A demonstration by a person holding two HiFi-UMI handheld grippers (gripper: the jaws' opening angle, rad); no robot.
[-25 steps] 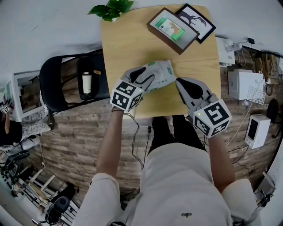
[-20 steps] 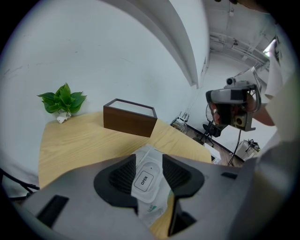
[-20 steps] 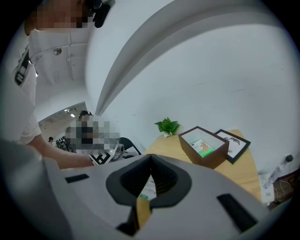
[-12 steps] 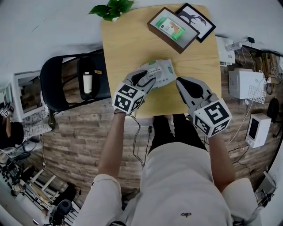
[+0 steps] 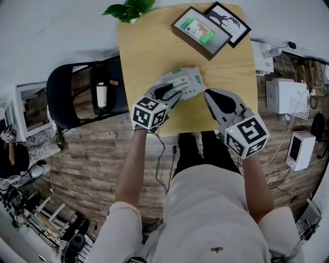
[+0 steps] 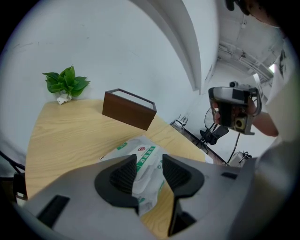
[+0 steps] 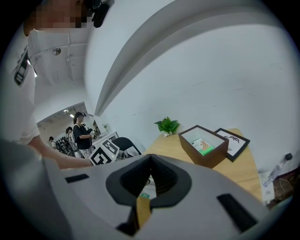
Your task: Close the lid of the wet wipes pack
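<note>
The white and green wet wipes pack lies near the front of the wooden table. My left gripper reaches over the pack's near left end. In the left gripper view the pack runs down between the two dark pads, and the left gripper is shut on that end. The lid's state is hidden by the jaws. My right gripper hovers just right of the pack, its jaws shut together on nothing.
A brown box with a green card and a black picture frame stand at the table's far right. A plant sits at the far left corner. A black chair with a bottle stands left of the table.
My left gripper has shifted slightly right and forward, and the pack has moved a little farther onto the table with it. The right gripper has stayed put.
</note>
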